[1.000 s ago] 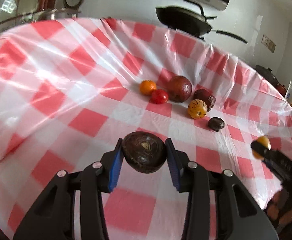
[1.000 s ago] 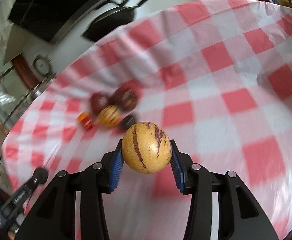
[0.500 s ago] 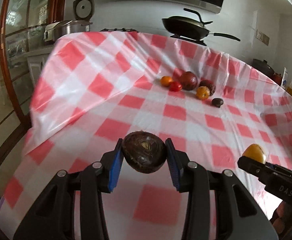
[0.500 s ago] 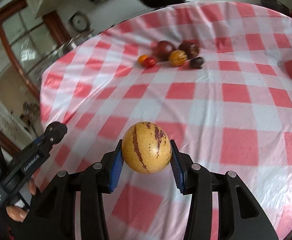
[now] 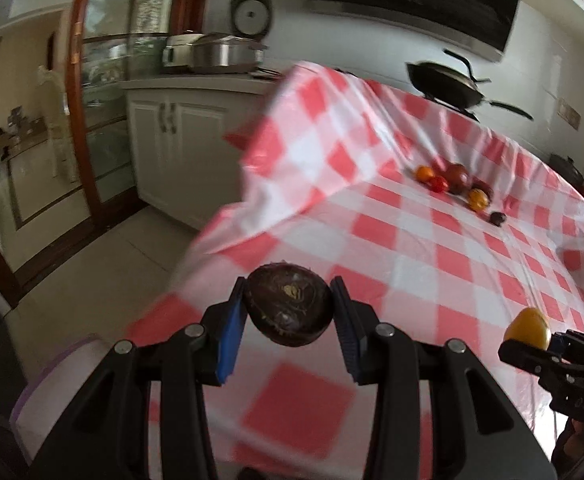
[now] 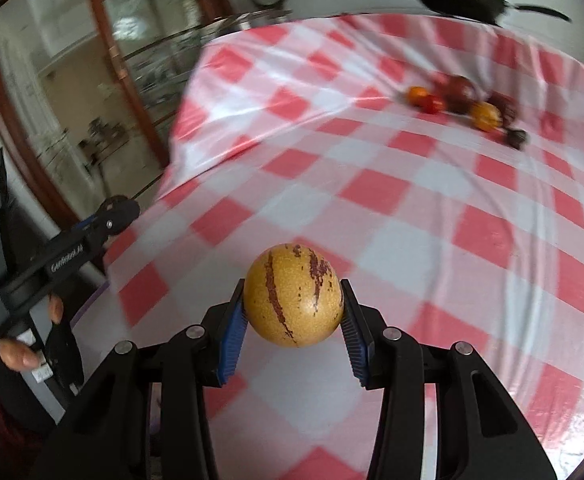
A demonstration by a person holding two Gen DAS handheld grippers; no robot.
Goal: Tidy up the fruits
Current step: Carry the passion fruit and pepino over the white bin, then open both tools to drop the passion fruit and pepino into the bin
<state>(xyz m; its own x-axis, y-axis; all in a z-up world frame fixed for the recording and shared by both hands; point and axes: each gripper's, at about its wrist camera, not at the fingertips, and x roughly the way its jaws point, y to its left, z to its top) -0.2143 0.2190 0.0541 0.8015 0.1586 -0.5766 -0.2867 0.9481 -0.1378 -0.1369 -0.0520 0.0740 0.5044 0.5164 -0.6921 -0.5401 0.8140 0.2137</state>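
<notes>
My left gripper (image 5: 289, 312) is shut on a dark brown round fruit (image 5: 289, 304) and holds it above the near left corner of the red-and-white checked table (image 5: 432, 264). My right gripper (image 6: 293, 312) is shut on a yellow fruit with brown streaks (image 6: 293, 294), held above the near part of the table (image 6: 412, 208). That yellow fruit (image 5: 527, 328) also shows at the right in the left wrist view. A cluster of several small fruits (image 5: 456, 184) lies far across the table, also in the right wrist view (image 6: 464, 100).
The tablecloth's left edge (image 5: 252, 184) hangs over the floor (image 5: 92, 264). White cabinets (image 5: 172, 136) with pots stand beyond. A black pan (image 5: 448, 84) sits behind the table. A white, purple-rimmed object (image 5: 48, 384) lies at lower left. The left gripper's body (image 6: 64, 256) shows at left.
Both grippers have pulled back and swung left with their fruits still held. The fruit cluster now lies farther away, and the table's left edge and the floor have come into view.
</notes>
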